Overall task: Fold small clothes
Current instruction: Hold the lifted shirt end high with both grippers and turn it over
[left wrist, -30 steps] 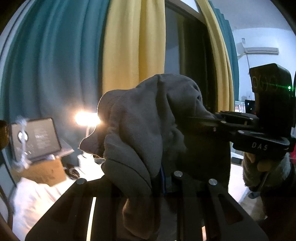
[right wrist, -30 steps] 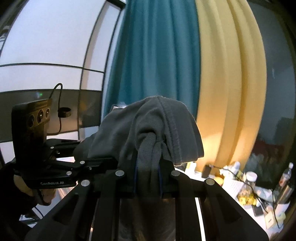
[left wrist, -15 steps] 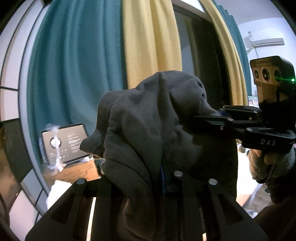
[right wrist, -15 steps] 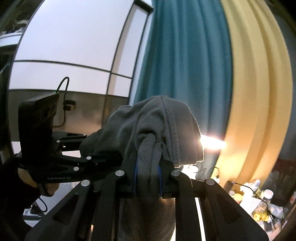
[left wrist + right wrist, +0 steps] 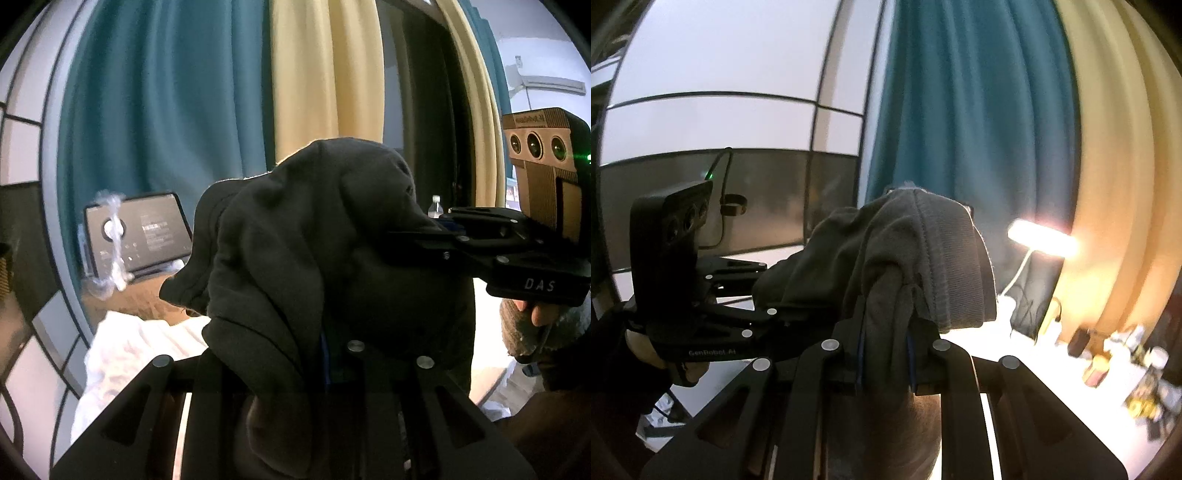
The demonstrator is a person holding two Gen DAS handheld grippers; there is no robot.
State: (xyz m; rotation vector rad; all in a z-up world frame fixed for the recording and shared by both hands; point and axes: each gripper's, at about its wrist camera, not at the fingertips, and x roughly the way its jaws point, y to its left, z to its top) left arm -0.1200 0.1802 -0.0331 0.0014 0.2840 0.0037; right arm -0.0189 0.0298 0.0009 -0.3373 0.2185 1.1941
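A small dark grey garment (image 5: 314, 240) hangs in the air between both grippers, bunched and draped over their fingers. My left gripper (image 5: 325, 365) is shut on one part of it, cloth spilling over its tips. The right gripper (image 5: 436, 236) comes in from the right in the left wrist view, clamped on the cloth's other side, a hand (image 5: 532, 314) holding its handle. In the right wrist view the grey garment (image 5: 923, 266) bulges above my right gripper (image 5: 886, 354), pinched between the blue pads. The left gripper (image 5: 761, 295) reaches in from the left there.
Teal curtain (image 5: 166, 110) and yellow curtain (image 5: 314, 74) hang behind. A laptop (image 5: 136, 232) sits on a cardboard box, white bedding (image 5: 122, 350) below it. A lit lamp (image 5: 1041, 240) and a cluttered white desk (image 5: 1108, 369) lie to the right. Panelled wall (image 5: 720, 110) at left.
Both grippers have swung sideways and sunk a little with the garment still clamped; the background has slid across both views. The grips have not changed.
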